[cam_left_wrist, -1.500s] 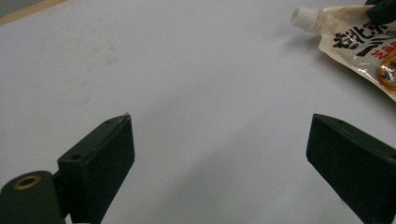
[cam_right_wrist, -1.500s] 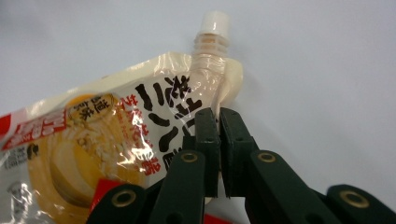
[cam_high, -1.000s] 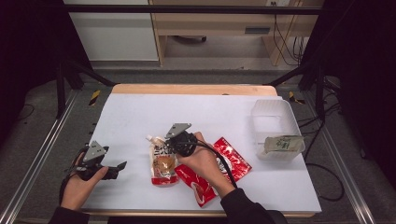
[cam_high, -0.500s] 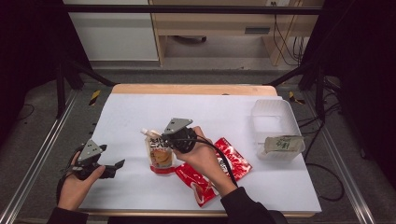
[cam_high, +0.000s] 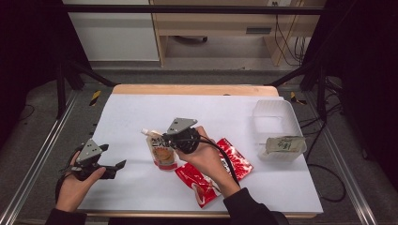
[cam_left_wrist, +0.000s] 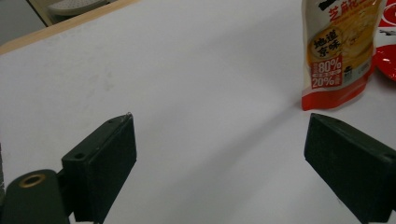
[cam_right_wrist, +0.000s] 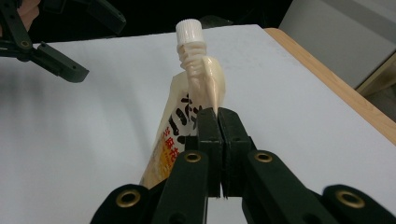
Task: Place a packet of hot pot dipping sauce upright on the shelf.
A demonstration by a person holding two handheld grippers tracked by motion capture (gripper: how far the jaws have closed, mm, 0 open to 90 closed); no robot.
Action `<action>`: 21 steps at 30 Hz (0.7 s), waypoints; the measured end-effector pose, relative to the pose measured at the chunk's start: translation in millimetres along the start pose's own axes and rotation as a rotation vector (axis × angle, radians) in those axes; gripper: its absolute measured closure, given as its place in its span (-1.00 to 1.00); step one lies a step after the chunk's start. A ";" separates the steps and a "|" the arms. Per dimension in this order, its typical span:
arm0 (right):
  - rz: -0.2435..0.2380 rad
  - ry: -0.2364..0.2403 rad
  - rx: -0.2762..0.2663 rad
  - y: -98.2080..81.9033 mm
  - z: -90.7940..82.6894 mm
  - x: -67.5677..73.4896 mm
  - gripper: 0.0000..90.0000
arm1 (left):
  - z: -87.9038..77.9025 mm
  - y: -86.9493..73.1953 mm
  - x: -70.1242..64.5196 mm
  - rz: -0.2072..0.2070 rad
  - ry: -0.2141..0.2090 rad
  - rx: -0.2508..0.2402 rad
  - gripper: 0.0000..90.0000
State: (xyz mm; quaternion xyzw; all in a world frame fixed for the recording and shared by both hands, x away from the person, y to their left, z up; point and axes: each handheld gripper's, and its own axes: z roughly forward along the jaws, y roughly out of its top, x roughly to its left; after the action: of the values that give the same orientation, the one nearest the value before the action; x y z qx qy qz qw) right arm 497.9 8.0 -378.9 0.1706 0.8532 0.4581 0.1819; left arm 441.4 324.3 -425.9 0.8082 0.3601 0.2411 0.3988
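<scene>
Right gripper clamps spouted pouch below its cap — long axis upright; left gripper gapes empty, well apart leftward.

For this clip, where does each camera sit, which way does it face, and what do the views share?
High view: fixed above the person's side, facing forward and down on the white table; both forearms, left gripper, right gripper.
Left gripper view: on the left gripper, looking low across the table between open jaws at the spouted pouch.
Right gripper view: on the right gripper, looking along jaws shut on the spouted pouch.
Shared: all three show the spouted pouch.
</scene>
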 end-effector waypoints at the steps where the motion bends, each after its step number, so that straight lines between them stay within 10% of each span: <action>1: 0.000 0.001 -0.002 0.3 -0.1 0.1 0.99 | -0.8 1.7 -0.3 0.002 -0.004 0.001 -0.80; 21: -0.028 0.016 -0.030 8.0 -9.5 2.1 0.99 | -2.7 46.9 -3.9 0.096 -0.079 0.037 -0.74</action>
State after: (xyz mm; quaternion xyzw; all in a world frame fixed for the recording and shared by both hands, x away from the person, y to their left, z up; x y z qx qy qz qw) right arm 492.6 6.3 -367.6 0.1520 0.8499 0.4697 0.1842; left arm 455.4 302.7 -386.4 0.8406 0.3092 0.2212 0.3859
